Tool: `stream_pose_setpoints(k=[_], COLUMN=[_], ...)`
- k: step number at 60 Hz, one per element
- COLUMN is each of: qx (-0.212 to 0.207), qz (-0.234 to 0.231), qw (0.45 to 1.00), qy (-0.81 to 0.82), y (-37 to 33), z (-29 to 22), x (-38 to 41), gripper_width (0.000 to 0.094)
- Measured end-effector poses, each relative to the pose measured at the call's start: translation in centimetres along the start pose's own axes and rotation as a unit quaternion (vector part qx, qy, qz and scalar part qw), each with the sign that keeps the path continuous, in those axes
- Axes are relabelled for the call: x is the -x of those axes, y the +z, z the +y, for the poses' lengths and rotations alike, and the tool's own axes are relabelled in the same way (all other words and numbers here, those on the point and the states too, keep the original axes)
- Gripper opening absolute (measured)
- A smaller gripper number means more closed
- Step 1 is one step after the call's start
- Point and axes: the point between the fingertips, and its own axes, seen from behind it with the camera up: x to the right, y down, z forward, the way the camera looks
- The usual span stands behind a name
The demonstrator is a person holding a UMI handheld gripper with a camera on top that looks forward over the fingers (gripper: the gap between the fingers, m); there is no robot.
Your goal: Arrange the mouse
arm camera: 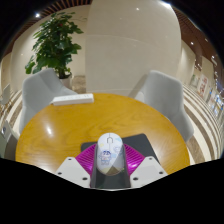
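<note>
A white mouse [110, 150] with a small printed picture on its back sits between my gripper's [110, 160] two fingers. Both magenta pads [88, 156] press against its sides, so the gripper is shut on it. Its front end points away from me. Under and just beyond the mouse lies a dark grey mouse mat [138, 148] on the round wooden table [60, 125]. Whether the mouse rests on the mat or hangs a little above it cannot be told.
A flat white object [72, 98] lies at the table's far left edge. Two white chairs [40, 88] [160, 92] stand beyond the table, with a potted plant [55, 42] and a wide white column [122, 45] behind them.
</note>
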Motion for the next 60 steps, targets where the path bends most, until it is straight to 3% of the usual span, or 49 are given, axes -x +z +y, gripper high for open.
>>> stream_pose_setpoints(k=[8, 20, 23, 27, 29, 44, 60], qx=[0.031, 0.032, 0.036, 0.042, 0.038, 0.002, 0.023], qz=[-0.008, -0.035, -0.042, -0.037, -0.033, -0.049, -0.054], qw=[0.999, 0.998, 0.998, 0.998, 0.998, 0.998, 0.998], qy=[0.016, 0.027, 0.029, 0.031, 0.027, 0.035, 0.022], y=[2.1, 2.5, 2.3, 1.4, 1.0, -10.3, -23.6], z=[4.7, 7.3, 7.6, 7.4, 7.1, 4.9, 10.9], x=[-3.1, -3.2, -3.1, -3.5, -3.8, -3.4, -2.3], gripper_width=[0.0402, 0.0443, 0.0556, 0.0880, 0.0840, 0.0865, 0.0863])
